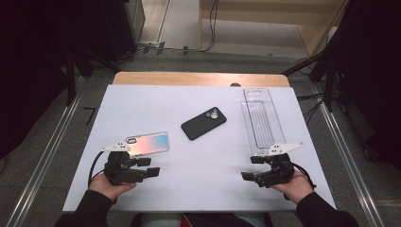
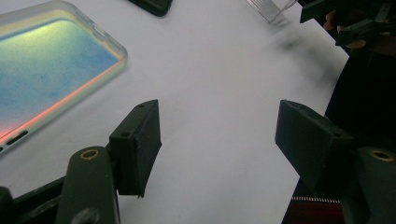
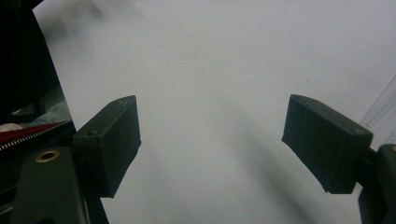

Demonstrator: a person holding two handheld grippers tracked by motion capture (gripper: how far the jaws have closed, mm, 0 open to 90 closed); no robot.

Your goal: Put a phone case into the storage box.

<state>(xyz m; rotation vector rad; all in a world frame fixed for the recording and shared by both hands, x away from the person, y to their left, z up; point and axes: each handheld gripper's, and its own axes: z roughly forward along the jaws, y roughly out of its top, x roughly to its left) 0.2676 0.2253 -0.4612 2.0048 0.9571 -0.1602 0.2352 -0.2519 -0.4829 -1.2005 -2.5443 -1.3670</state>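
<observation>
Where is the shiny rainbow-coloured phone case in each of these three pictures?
High view: the iridescent phone case lies left of centre on the white table, just beyond the left gripper.
Left gripper view: it sits in the upper left corner.
Right gripper view: it lies outside this picture.
Shared landmark: the clear plastic tray, top right in the left gripper view.

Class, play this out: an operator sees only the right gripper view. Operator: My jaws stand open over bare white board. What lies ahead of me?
Observer: A clear plastic tray lies lengthwise just beyond the right gripper.
Operator: Anything else on the board?
Observer: A black phone lies camera-up near the middle.
Operator: And near the other hand?
Observer: An iridescent phone case lies just beyond the left gripper.
Operator: Is that gripper holding it?
Observer: No, its jaws are open with nothing between them.
</observation>
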